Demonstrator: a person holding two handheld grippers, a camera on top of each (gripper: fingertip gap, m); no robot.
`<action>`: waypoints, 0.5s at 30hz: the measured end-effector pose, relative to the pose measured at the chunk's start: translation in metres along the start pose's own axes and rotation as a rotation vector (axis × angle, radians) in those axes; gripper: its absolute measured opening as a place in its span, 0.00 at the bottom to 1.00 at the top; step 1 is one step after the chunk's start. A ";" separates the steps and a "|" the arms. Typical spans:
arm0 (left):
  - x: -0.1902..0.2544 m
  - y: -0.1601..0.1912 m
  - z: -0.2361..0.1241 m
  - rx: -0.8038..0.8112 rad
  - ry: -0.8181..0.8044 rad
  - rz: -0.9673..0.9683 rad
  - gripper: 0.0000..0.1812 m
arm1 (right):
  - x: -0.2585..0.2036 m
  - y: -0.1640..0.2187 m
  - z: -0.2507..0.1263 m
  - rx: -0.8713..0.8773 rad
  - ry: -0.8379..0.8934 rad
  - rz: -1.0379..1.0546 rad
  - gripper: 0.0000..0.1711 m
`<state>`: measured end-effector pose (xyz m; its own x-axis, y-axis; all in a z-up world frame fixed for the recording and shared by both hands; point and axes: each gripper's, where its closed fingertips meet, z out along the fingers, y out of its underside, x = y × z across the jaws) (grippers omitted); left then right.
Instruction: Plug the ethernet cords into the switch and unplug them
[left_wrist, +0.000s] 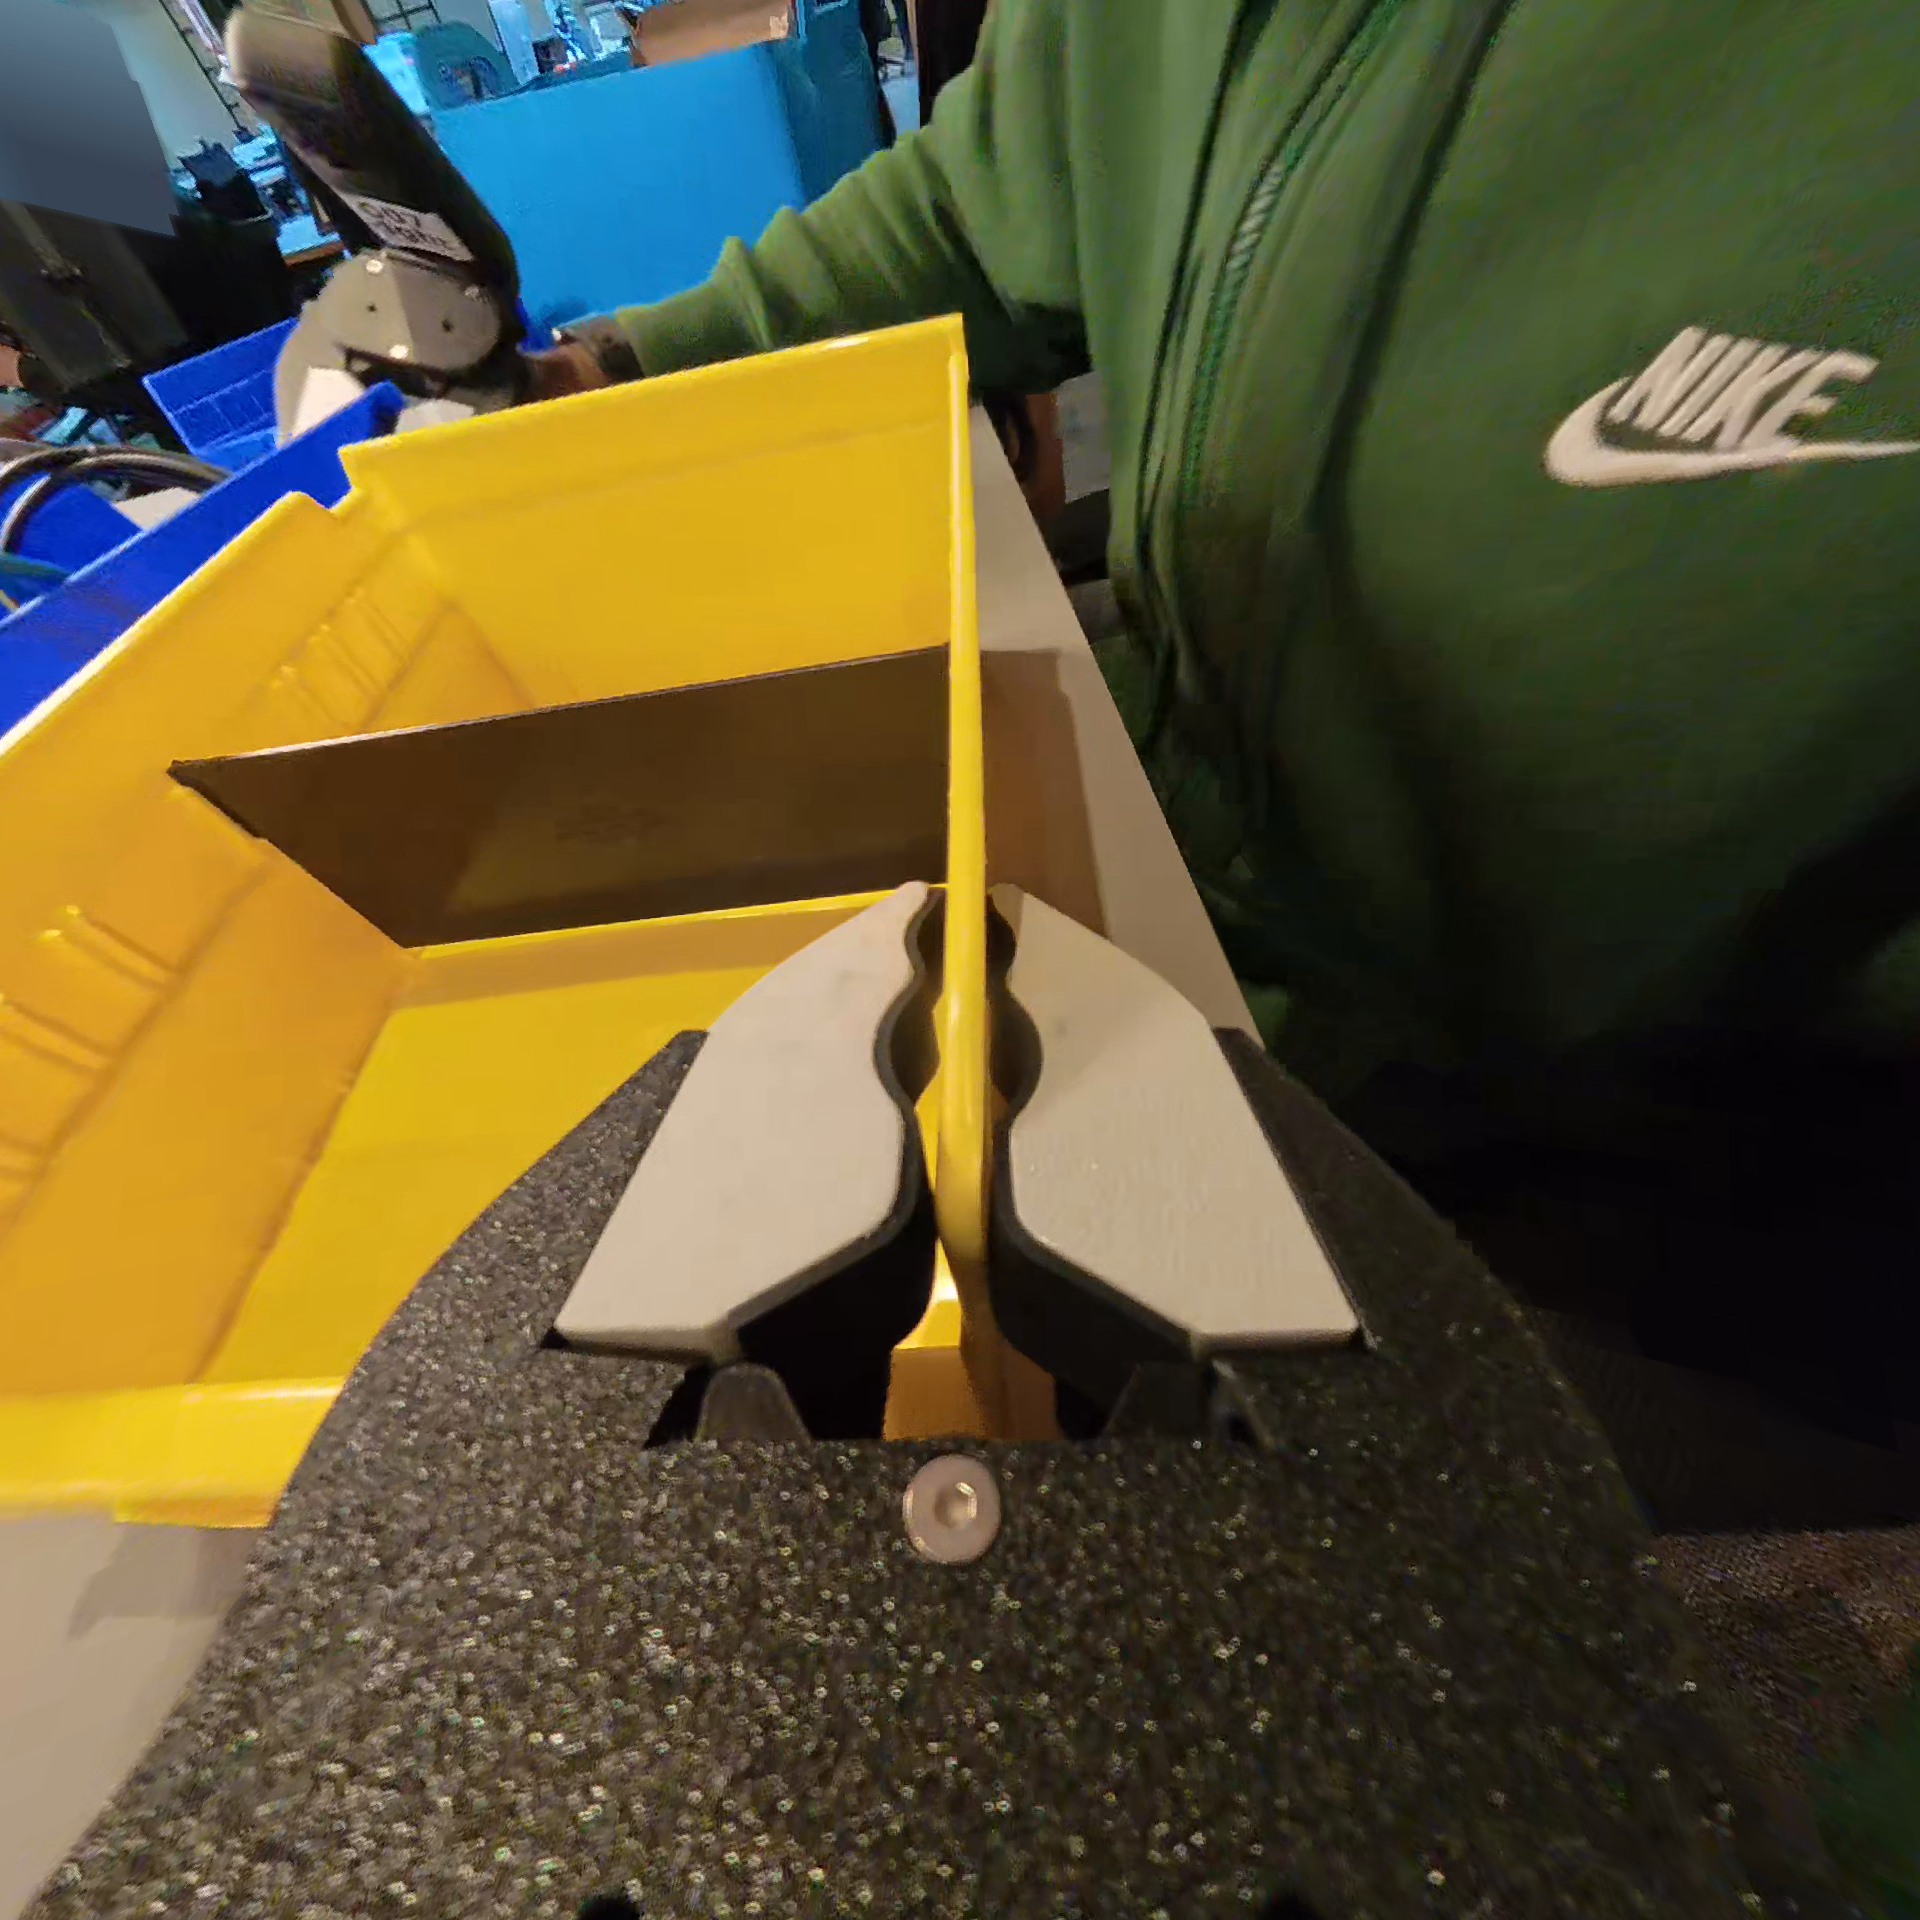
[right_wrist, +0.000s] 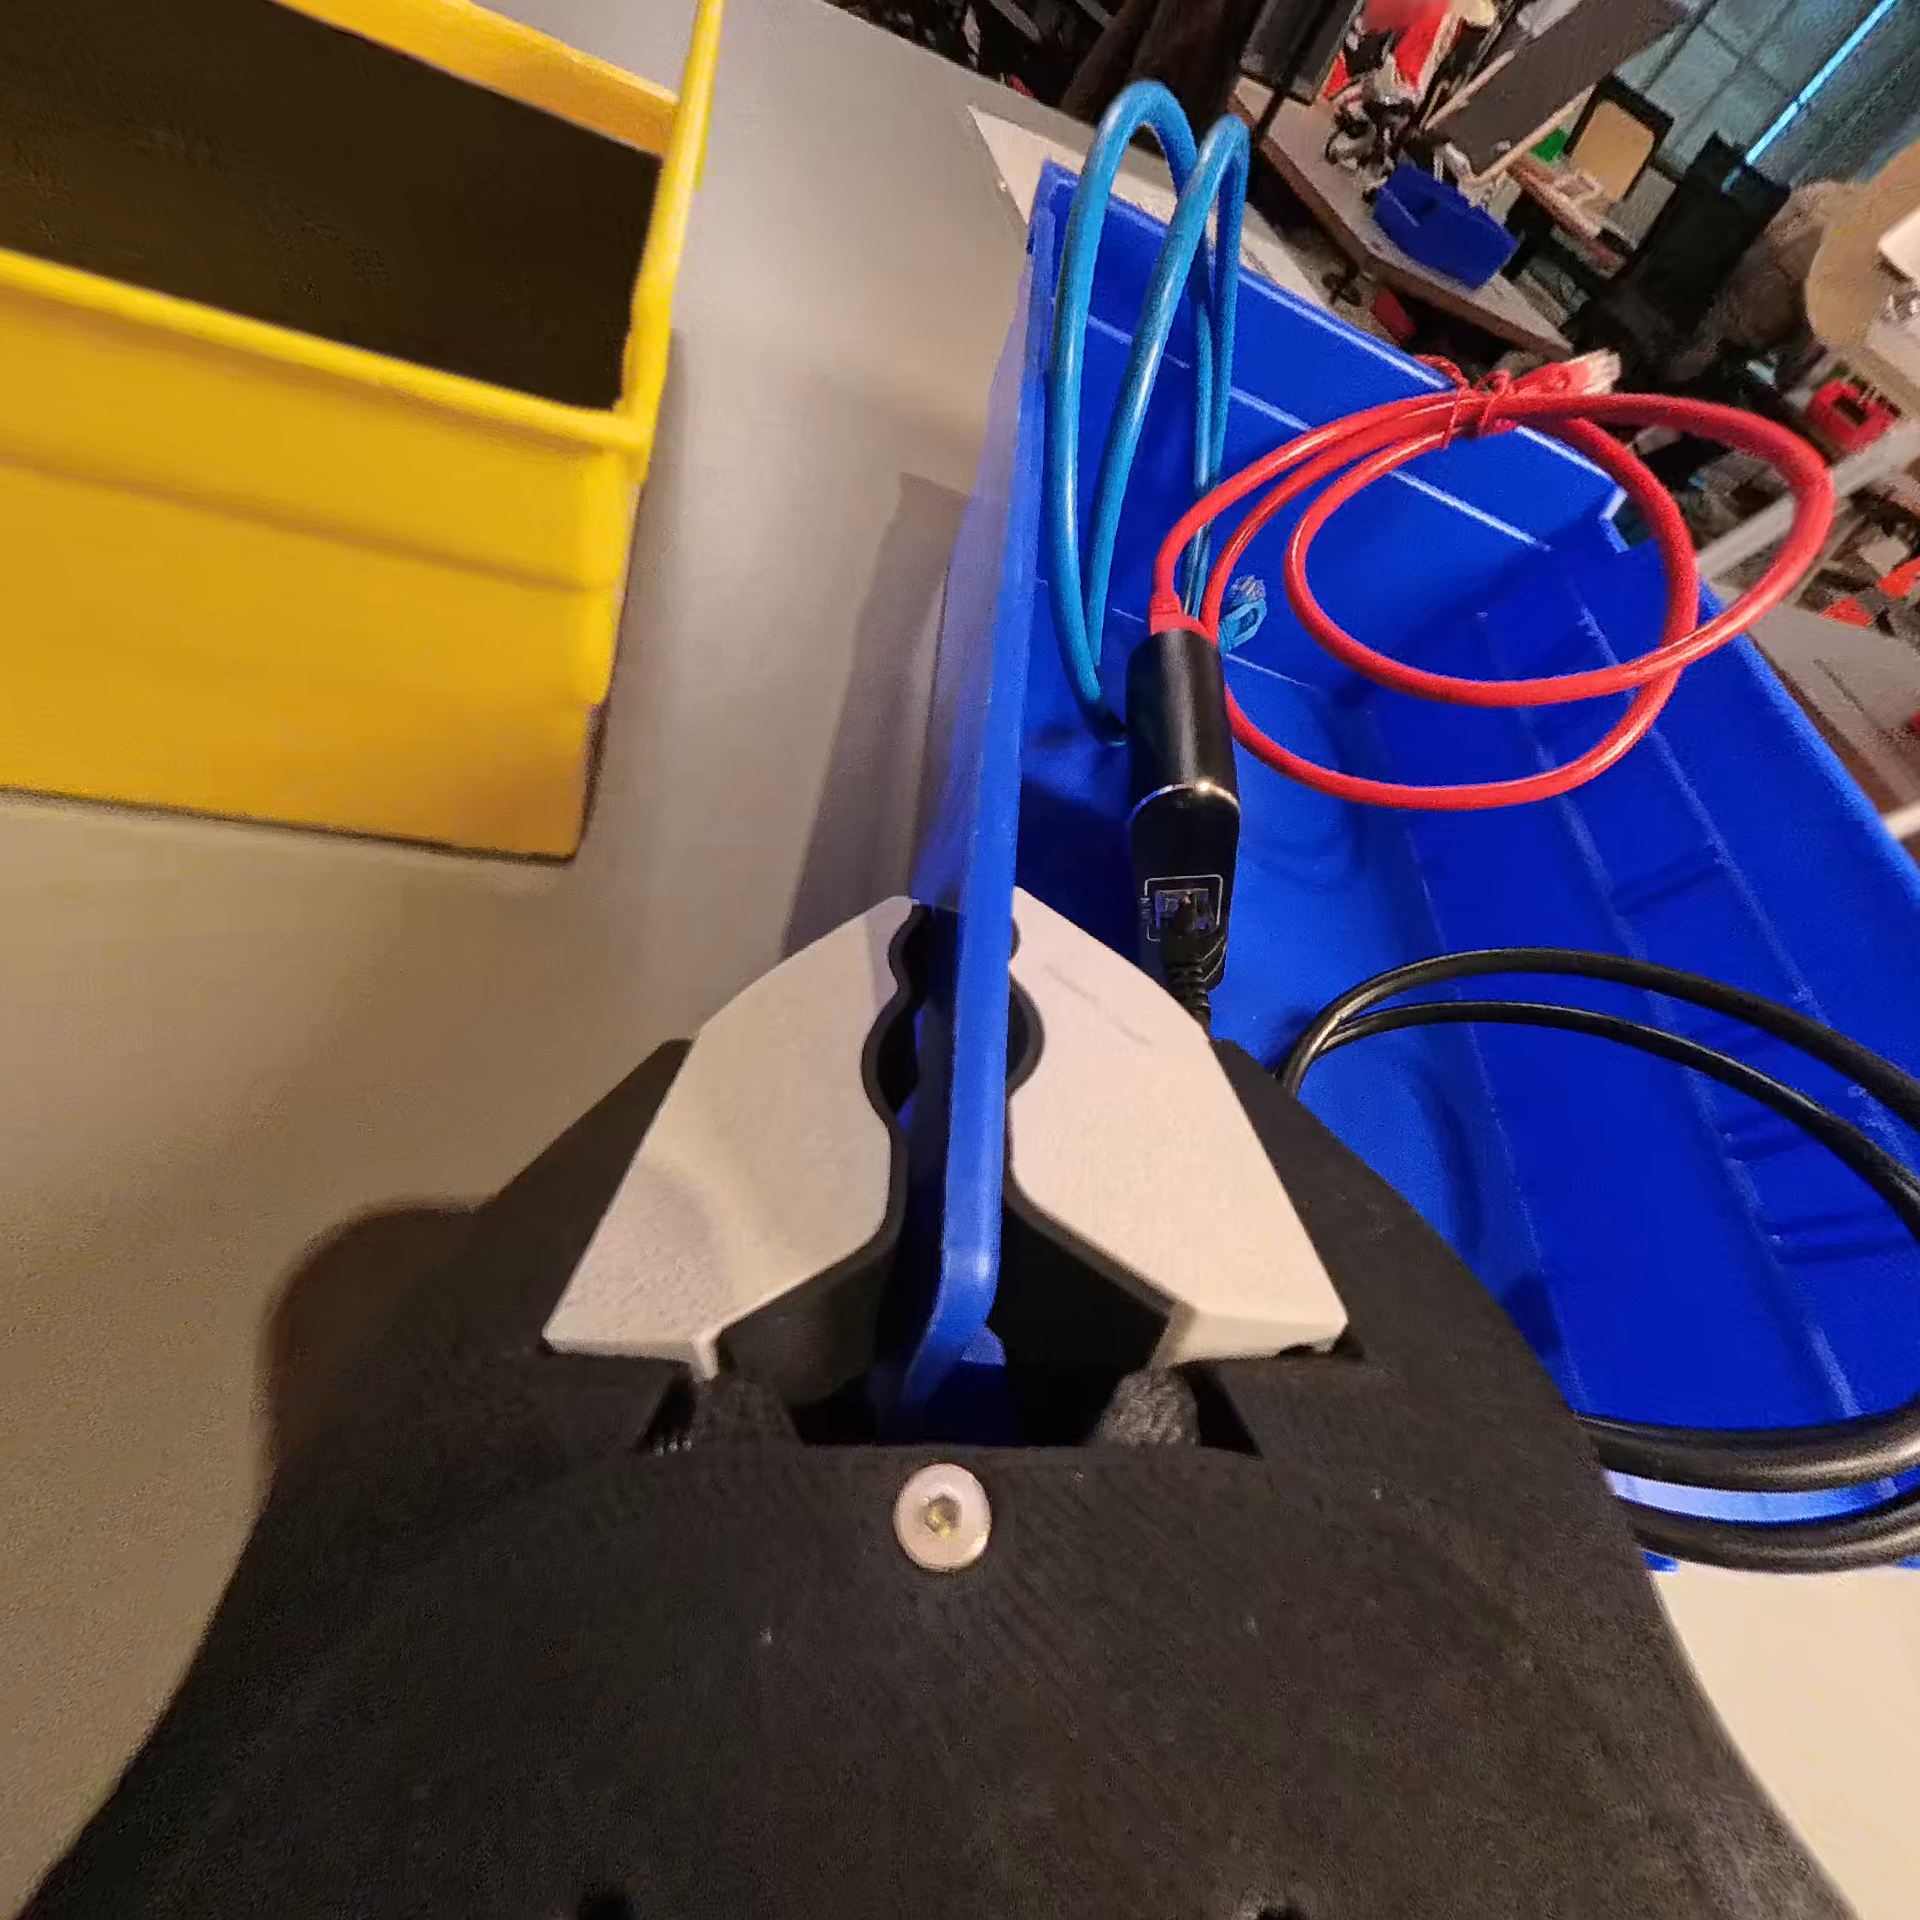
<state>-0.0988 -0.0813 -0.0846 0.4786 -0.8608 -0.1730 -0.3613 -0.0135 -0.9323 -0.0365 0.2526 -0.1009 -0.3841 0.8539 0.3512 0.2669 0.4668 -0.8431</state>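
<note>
Left wrist view: the left gripper (left_wrist: 964, 935) is clamped on the yellow bin (left_wrist: 520, 582)'s side wall at the grey table (left_wrist: 1049, 665)'s edge; a person in a green hoodie (left_wrist: 1455, 623) stands close.

Right wrist view: the right gripper (right_wrist: 961, 930) pinches the blue bin (right_wrist: 1558, 935)'s wall. Inside, a black switch (right_wrist: 1184, 748) carries blue (right_wrist: 1122, 395), red (right_wrist: 1558, 582) and black ethernet cords (right_wrist: 1662, 1039).
</note>
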 end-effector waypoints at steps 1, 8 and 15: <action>-0.001 0.000 0.001 -0.001 -0.005 -0.002 0.03 | 0.000 -0.003 0.007 0.004 0.000 -0.014 0.06; 0.001 -0.010 0.030 -0.001 0.009 -0.006 0.03 | -0.009 -0.009 0.008 0.015 0.025 -0.060 0.06; 0.018 -0.025 0.066 0.012 0.040 0.062 0.03 | -0.014 -0.009 0.005 0.031 -0.039 -0.056 0.06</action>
<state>-0.0284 -0.0628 -0.0853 0.4231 -0.8796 -0.2174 -0.3790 0.0462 -0.9242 -0.0377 0.2353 -0.1001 -0.4321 0.8166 0.3827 0.2164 0.5058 -0.8350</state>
